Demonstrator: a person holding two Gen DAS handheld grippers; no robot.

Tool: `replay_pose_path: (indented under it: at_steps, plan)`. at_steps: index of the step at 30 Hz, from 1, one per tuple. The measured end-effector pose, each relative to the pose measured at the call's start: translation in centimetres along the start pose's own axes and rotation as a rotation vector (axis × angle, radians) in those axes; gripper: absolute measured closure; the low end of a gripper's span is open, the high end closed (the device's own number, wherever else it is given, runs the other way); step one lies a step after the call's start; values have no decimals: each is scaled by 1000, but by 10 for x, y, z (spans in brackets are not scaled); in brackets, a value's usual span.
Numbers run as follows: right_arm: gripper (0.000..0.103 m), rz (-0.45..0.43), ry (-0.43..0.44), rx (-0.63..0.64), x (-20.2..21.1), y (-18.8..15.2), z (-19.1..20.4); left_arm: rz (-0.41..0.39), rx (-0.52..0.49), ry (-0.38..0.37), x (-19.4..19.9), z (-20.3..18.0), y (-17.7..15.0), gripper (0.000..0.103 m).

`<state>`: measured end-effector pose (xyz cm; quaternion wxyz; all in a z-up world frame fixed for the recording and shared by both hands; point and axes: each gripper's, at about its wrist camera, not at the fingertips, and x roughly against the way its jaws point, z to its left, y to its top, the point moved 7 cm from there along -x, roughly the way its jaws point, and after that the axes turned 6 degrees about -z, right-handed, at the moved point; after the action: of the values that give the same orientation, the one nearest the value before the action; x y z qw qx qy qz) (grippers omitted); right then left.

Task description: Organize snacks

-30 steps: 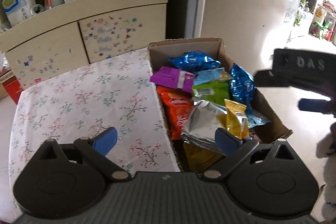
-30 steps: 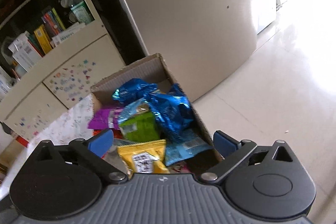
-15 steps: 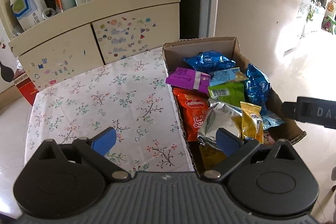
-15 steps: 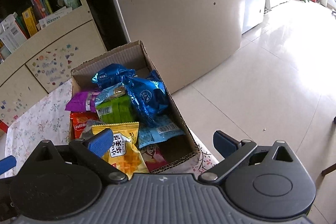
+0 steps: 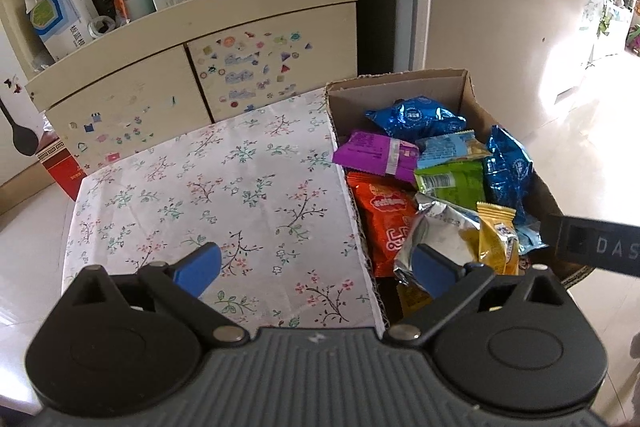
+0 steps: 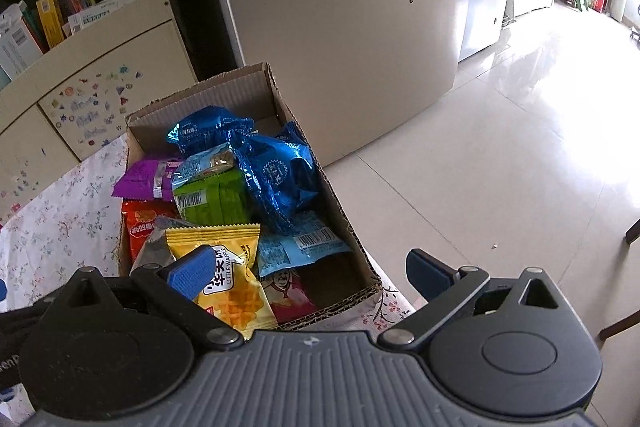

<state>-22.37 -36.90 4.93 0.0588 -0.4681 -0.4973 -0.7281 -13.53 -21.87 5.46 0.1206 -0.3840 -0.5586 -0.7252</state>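
Corrugated cardboard forms the open box (image 5: 400, 83) that serves as landmark: in the left wrist view it sits at the right edge of the worktop (image 5: 224, 187), whose floral cloth lies bare to the box's left, and the snacks (image 5: 440, 183) are all heaped inside it, blue, purple, green, orange, silver and yellow packets overlapping at loose angles. The left gripper (image 5: 316, 263) hovers over the box's near left corner with its fingers spread wide and nothing between them; the dark body of the other tool crosses the box's right rim. Behind the box stand a cream cupboard (image 5: 192, 67) with stickers and a cluttered shelf above. In the right wrist view the right gripper (image 6: 308, 267) hangs over the box's near end, fingers released and empty, the left finger above the yellow waffle packet (image 6: 228, 283). Whether the heap awaits sorting or is the finished store cannot be told. Any pick would go best by pinching a packet's crimped seam, since the puffed foil looks slippery and could drag its neighbours. Right of the box a pale appliance (image 6: 360, 27) rises from glossy tiled floor (image 6: 500, 167).
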Motion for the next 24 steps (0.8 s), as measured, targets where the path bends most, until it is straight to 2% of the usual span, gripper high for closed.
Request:
replay_pose_path:
  at_steps: [14, 24]
  plan:
    - [0, 7, -13, 34, -3, -3, 5, 0, -15, -1, -1, -1, 11, 1]
    - [0, 5, -34, 63, -5, -3, 9, -8, -67, 33, -2, -7, 12, 1]
